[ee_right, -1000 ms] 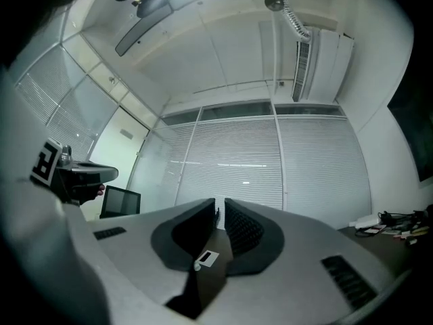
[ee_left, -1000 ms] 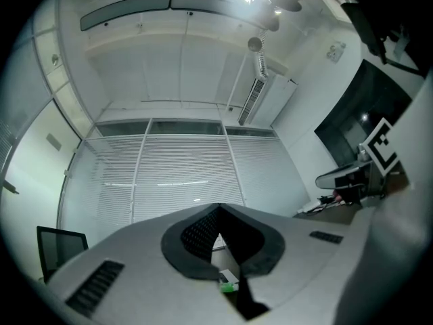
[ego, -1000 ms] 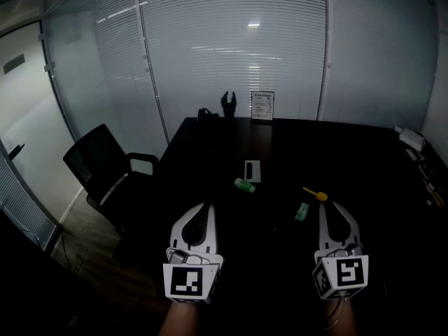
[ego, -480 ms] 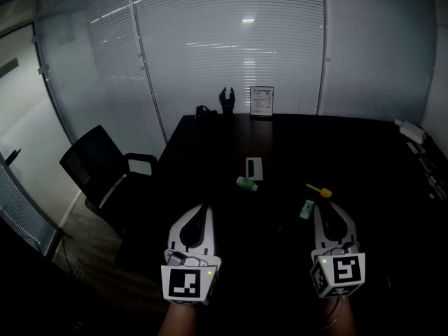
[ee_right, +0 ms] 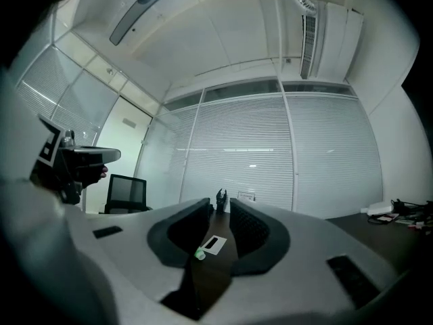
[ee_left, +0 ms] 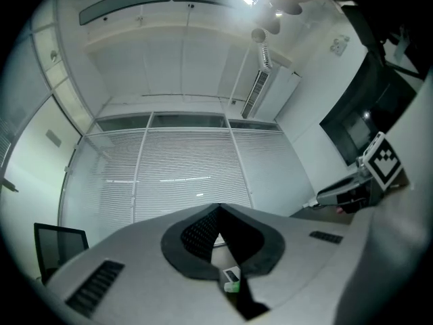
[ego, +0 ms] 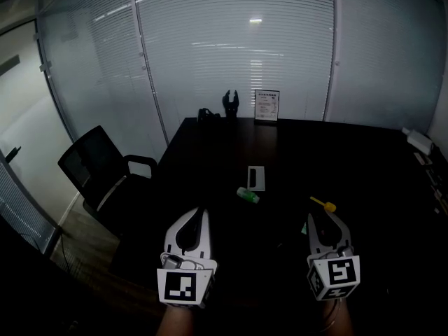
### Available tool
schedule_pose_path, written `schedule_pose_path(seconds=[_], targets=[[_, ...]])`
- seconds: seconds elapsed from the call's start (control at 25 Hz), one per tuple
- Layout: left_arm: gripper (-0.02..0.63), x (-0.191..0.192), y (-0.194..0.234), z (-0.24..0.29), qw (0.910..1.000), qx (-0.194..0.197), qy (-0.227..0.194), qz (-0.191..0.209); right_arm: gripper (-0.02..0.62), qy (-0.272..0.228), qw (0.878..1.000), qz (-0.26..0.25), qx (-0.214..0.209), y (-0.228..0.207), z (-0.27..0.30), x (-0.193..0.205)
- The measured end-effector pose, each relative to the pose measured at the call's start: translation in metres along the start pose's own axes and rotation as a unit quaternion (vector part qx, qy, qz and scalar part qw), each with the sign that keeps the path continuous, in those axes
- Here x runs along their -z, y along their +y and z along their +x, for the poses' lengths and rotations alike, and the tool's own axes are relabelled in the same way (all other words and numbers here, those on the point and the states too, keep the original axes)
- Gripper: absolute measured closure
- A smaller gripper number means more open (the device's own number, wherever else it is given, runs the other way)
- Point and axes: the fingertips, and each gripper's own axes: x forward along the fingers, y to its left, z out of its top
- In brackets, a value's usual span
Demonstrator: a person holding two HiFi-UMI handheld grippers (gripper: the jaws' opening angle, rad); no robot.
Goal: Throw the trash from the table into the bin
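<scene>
The left gripper sits low in the head view at about 7 o'clock. Its fingers meet at the tips and hold nothing. The right gripper sits at about 5 o'clock. Its fingers have just been opening and now stand a little apart. Only the dark worktop shows through the gap between them, so that gripper holds nothing either. Both grippers point away from the person, across the worktop.

The trash lies on the worktop beyond the fingertips:
- A small green bottle lies on its side at roughly 1 o'clock from the left gripper and 10 o'clock from the right gripper.
- A white card lies flat just past the bottle, toward 12 o'clock.
- A yellow piece lies just ahead of the right gripper's tips, at its 12 o'clock.
- A green packet lies right beside that gripper's left finger, at its 9 o'clock, partly hidden. Whether they touch cannot be told.

At the worktop's far edge, at 12 o'clock, a framed notice stands upright. A black stand is near it, at its 9 o'clock. An office chair sits off the worktop's edge at 9 o'clock.
</scene>
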Motion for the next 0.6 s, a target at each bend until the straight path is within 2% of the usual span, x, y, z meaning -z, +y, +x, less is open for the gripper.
schedule_pose_path(seconds=[0.28, 0.6], targets=[[0.609, 0.009, 0.004, 0.025, 1.0000, -0.009, 0.001, 0.001, 0.445, 0.068, 0.996, 0.003, -0.059, 0.005, 0.034, 0.045], [0.609, 0.026, 0.007, 0.046, 0.9998, -0.014, 0.011, 0.000, 0.436, 0.132, 0.987, 0.001, -0.094, 0.011, 0.060, 0.095]])
